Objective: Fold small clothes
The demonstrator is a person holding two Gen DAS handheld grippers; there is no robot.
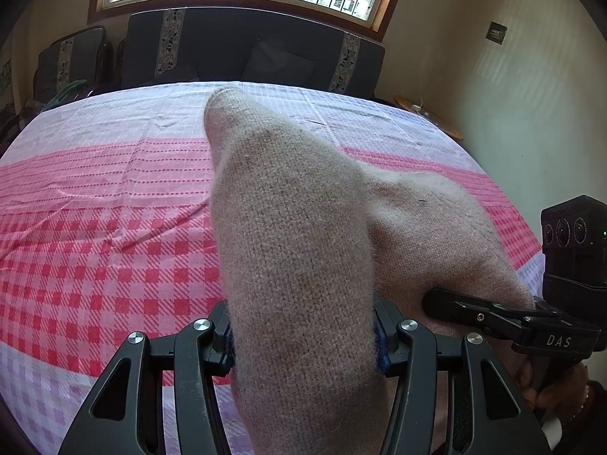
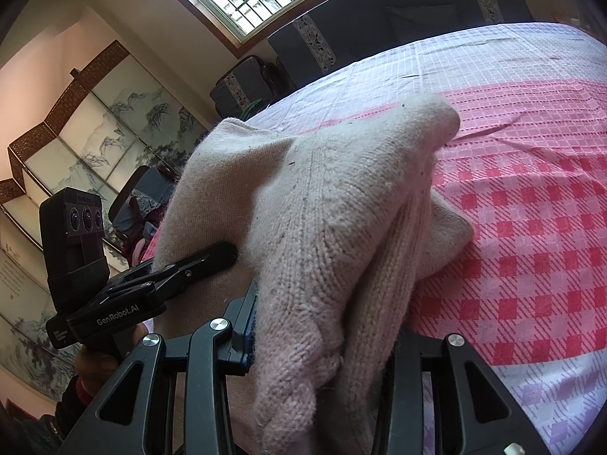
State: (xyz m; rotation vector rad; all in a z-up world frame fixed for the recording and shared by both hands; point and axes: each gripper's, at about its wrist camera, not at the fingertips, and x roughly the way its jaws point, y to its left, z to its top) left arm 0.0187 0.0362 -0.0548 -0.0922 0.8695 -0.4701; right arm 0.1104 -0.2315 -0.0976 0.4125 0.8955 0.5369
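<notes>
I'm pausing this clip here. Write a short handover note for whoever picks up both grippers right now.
Left gripper: shut on a bunched part of the beige knitted garment.
Right gripper: shut on another part of the same garment, close beside the left.
The garment is gathered between the two grippers and droops toward the pink checked cloth; whether its far end rests on the cloth is unclear.
Done: garment picked up, no neat fold visible.
Left: spread it flat on the cloth, fold, release.

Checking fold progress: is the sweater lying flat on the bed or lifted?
Lifted and bunched: the sweater hangs draped from both tongs, left and right, over the bed.
</notes>
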